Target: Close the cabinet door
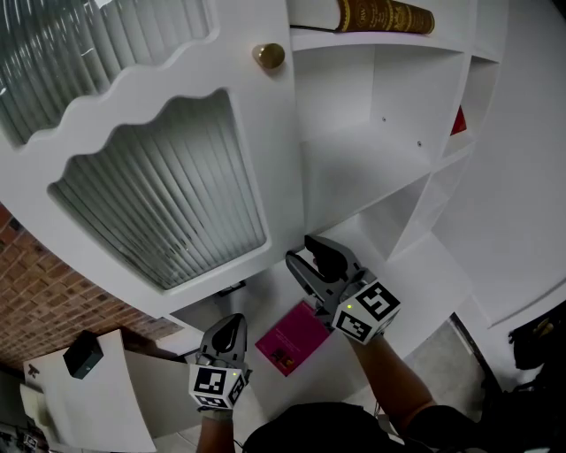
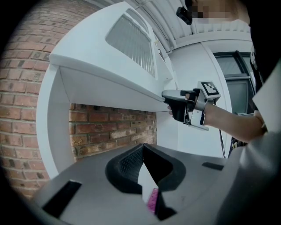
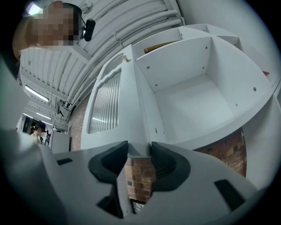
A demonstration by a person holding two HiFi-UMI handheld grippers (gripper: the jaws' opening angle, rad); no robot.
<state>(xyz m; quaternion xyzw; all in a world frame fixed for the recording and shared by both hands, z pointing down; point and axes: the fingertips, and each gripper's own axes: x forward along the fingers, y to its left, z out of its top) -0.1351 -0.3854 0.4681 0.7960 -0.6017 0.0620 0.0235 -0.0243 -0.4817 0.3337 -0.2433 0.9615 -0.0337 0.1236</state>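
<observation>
Cabinet door (image 1: 141, 93), white with two ribbed glass panes and a brass knob (image 1: 269, 56), stands swung wide open from the white cabinet (image 1: 380, 133). It fills the upper left of the head view, its lower edge hanging over the bottom shelf (image 1: 416, 292). The right gripper (image 1: 299, 248) is at that lower edge. In the right gripper view its jaws straddle the door's thickness, with the white edge filling the gap and a pad against each face, so it is pinching the door. The left gripper view shows the same contact from the side, with the right gripper (image 2: 167, 99) up against the underside of the door.

The left gripper (image 1: 232, 318) sits lower and to the left, apart from the door. Its jaws are pressed together at the tips with nothing between them.

A magenta book (image 1: 292, 339) lies flat on the bottom shelf between the two grippers. A brown book with gold lettering (image 1: 385, 15) lies on an upper shelf, and a small red object (image 1: 458, 121) shows in a compartment to the right. A brick wall (image 1: 35, 292) lies behind the door at the left.
</observation>
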